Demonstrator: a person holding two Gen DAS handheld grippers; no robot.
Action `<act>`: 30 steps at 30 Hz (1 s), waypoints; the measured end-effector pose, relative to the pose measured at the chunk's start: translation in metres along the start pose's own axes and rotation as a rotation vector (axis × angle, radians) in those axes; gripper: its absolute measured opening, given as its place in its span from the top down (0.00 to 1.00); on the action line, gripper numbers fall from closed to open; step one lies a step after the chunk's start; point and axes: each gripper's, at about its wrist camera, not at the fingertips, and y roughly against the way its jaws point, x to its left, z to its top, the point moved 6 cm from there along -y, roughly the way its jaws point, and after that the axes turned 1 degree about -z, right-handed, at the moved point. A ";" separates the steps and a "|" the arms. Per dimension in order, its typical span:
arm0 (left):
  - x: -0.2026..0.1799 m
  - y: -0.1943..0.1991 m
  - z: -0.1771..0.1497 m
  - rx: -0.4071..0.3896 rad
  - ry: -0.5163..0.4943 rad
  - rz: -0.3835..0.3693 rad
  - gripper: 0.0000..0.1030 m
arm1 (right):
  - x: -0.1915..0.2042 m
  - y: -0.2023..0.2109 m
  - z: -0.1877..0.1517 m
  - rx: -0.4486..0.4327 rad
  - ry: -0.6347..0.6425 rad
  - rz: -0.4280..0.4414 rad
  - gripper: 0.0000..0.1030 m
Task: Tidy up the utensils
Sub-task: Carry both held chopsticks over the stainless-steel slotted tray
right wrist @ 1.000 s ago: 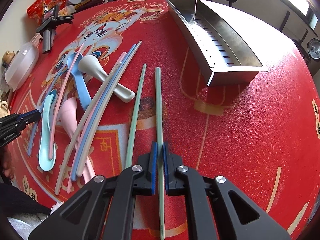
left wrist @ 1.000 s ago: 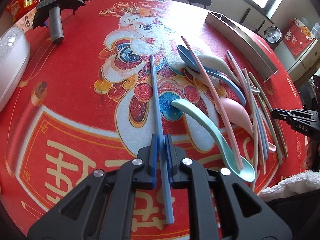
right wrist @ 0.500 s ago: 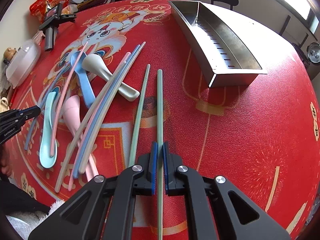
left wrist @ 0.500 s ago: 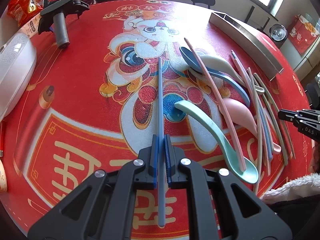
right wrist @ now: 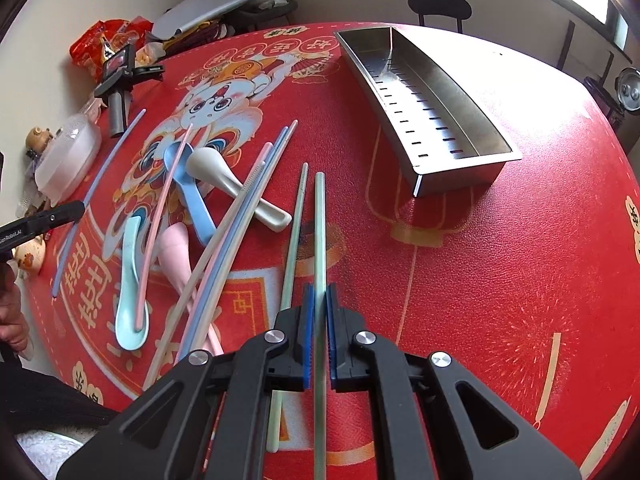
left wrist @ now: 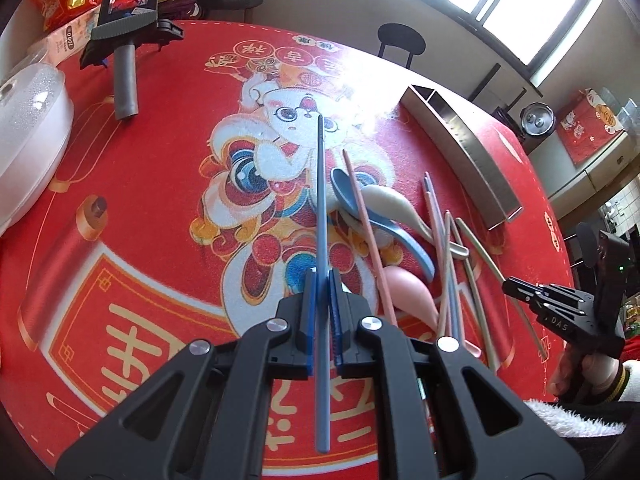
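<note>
both tools lift one chopstick each

lifted since a second ago, the left tool is clamped on a long blue plastic chopstick, now clear of the red printed tabletop. the right tool is clamped on a pale green chopstick; its mate lies just beside it. the slotted steel utensil tray is empty, so sorting has barely begun: pastel spoons and remaining chopsticks lie heaped between the tools. a window lights the room behind; a stool stands at the far edge.
</note>
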 end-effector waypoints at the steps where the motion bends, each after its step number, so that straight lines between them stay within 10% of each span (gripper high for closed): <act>1: -0.004 0.000 0.003 -0.002 -0.007 -0.007 0.90 | 0.000 0.002 0.002 -0.007 0.000 0.005 0.94; 30: -0.073 -0.024 0.070 0.026 -0.040 -0.128 0.90 | -0.034 0.056 0.074 -0.155 -0.020 0.025 0.94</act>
